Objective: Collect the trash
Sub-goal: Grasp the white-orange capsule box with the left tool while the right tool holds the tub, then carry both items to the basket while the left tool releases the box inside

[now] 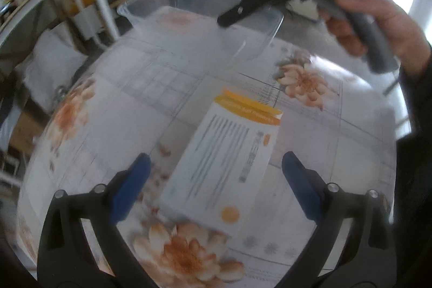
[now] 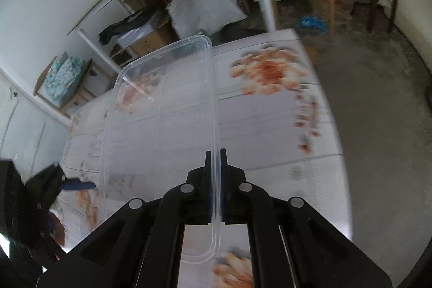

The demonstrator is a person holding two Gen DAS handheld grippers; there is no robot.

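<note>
1. One tabletop (image 1: 129,104) under a flowered cloth; its far edge lies just beyond the clear tub, with bare floor off that side
2. One clear plastic tub (image 2: 162,112), empty and tilted, sits towards the tabletop's far edge
3. One white packet with an orange band (image 1: 224,166), the trash, lies flat on the cloth nearer than the tub and well apart from it, open cloth all round it
4. Two hand-held grippers: the right hand-held gripper (image 2: 215,180) is clamped tight on the tub's rim
5. The left hand-held gripper (image 1: 213,166) hangs above the packet, blue fingers (image 1: 132,188) spread wide to either side, gripping nothing
6. One bare hand (image 1: 378,26) holds the right tool's handle beside the tub
</note>
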